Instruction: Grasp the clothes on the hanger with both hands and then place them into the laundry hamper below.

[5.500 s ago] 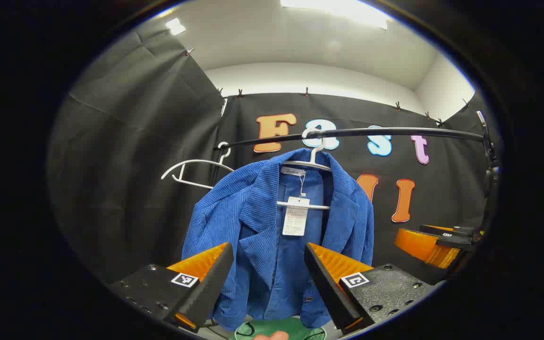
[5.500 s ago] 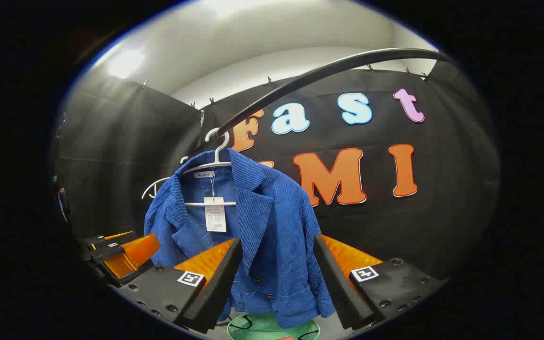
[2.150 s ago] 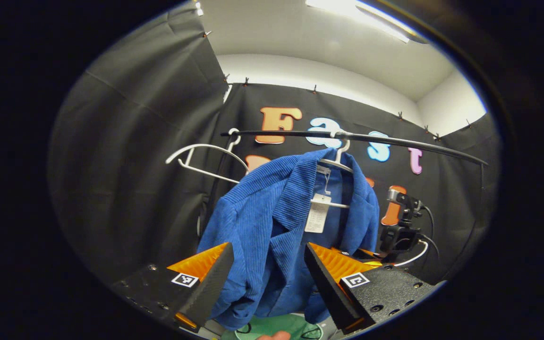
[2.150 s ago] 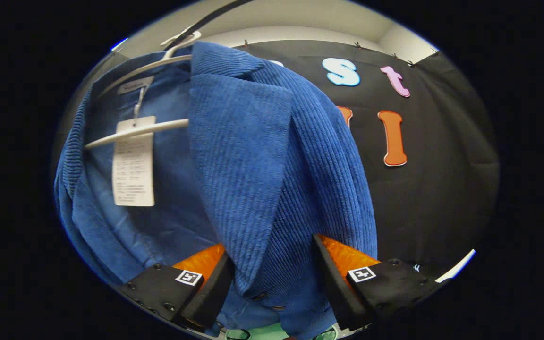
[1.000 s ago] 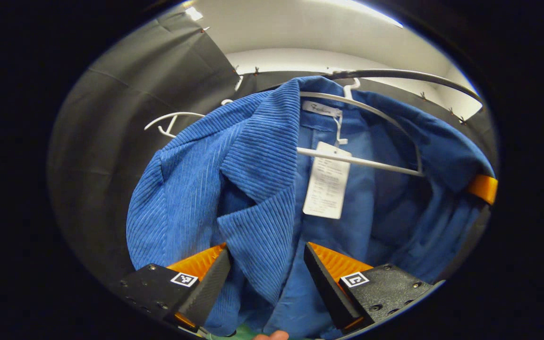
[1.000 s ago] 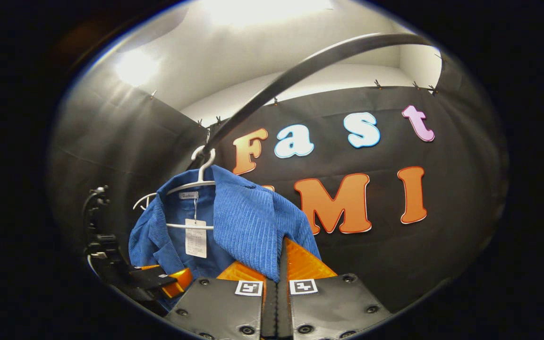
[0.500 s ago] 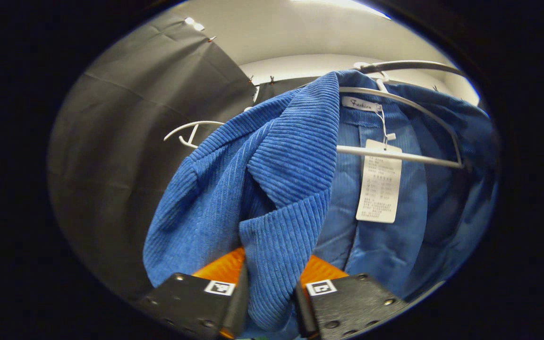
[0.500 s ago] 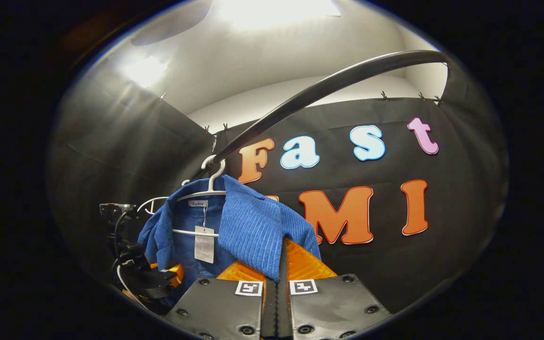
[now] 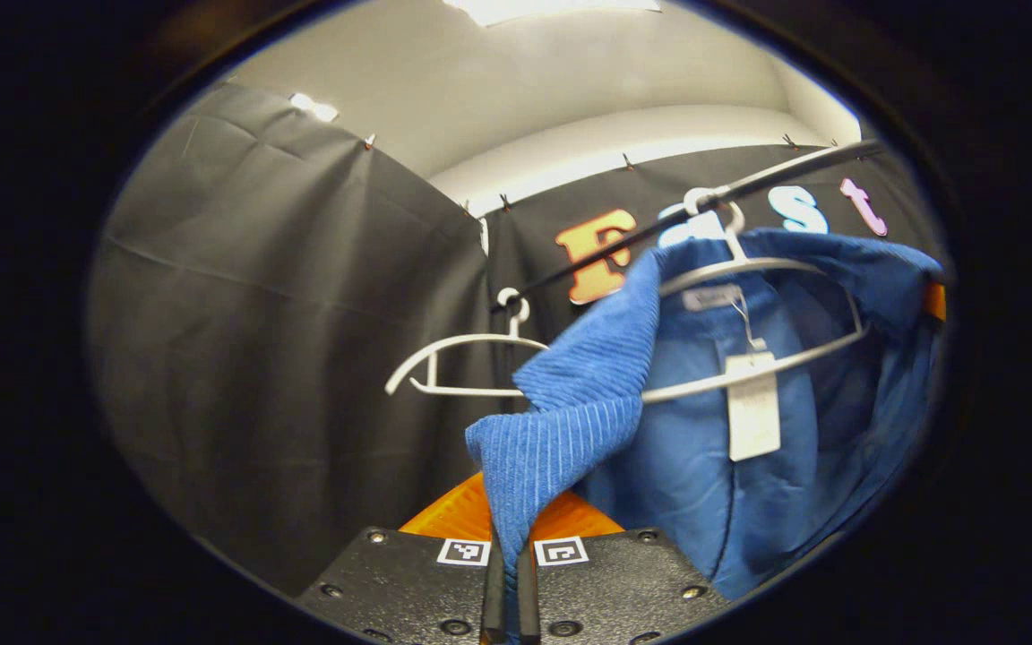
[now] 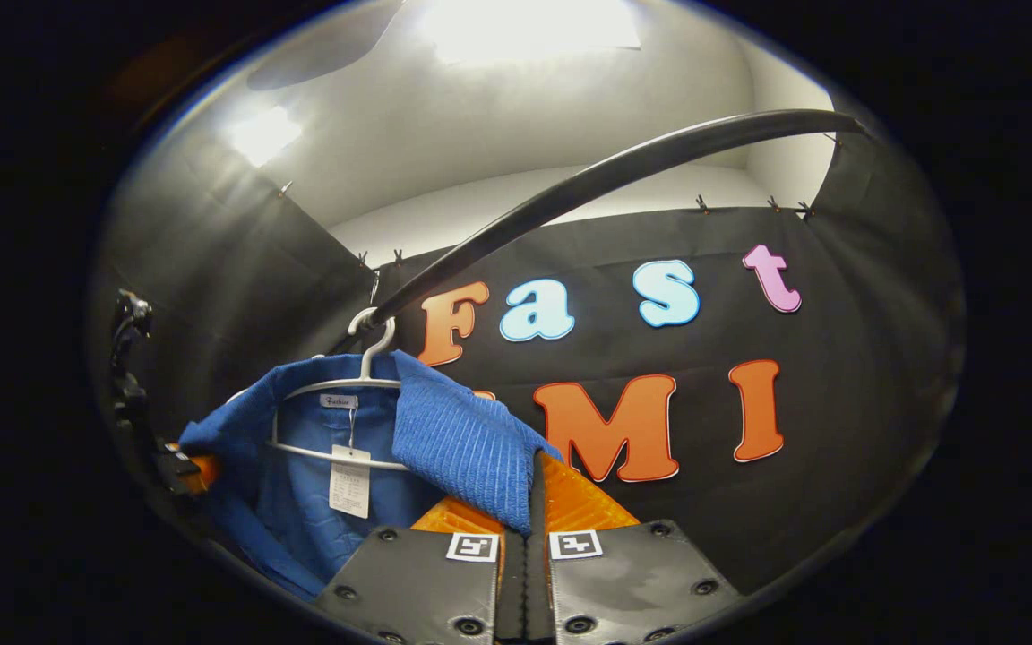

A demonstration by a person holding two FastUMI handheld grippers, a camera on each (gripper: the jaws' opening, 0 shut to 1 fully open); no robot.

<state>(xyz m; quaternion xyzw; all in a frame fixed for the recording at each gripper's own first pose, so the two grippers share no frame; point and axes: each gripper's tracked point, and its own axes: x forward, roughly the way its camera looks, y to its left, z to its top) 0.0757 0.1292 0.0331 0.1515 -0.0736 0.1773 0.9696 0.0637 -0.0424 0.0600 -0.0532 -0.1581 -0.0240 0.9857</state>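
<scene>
Bright ceiling lights (image 10: 525,22) glare white overhead in the right gripper view, washing the black cloth wall (image 10: 211,233) grey. Fisheye distortion bends the rail (image 10: 614,175); edges darken, focus stays fairly sharp.

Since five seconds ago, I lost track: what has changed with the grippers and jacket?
Both closed: the left gripper and right gripper now pinch the blue jacket's lapels, spreading its front. The jacket remains on its white hanger on the rail.
</scene>
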